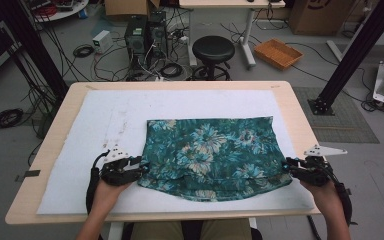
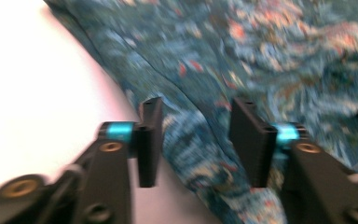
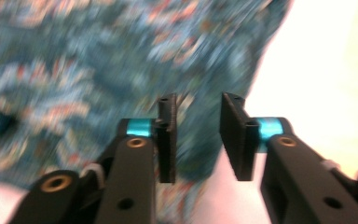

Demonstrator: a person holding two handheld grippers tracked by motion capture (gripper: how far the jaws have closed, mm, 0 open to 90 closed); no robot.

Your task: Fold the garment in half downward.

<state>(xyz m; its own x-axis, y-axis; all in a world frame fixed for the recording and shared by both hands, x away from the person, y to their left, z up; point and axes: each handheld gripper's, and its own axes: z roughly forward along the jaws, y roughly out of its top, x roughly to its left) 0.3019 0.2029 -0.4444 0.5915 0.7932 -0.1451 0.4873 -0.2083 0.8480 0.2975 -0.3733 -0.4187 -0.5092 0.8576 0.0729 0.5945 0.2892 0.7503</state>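
Two tools, left tool (image 1: 139, 165) and right tool (image 1: 289, 166), jaws parted, gripping nothing, flank floral cloth (image 1: 212, 155) at nine and three o'clock on counter (image 1: 70, 110). Soft, light, floppy; pinch near-edge corners.

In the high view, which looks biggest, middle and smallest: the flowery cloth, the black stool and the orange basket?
1. Flowery cloth
2. Black stool
3. Orange basket
The stool and basket look close in size and sit farther away, so their order is unsure.
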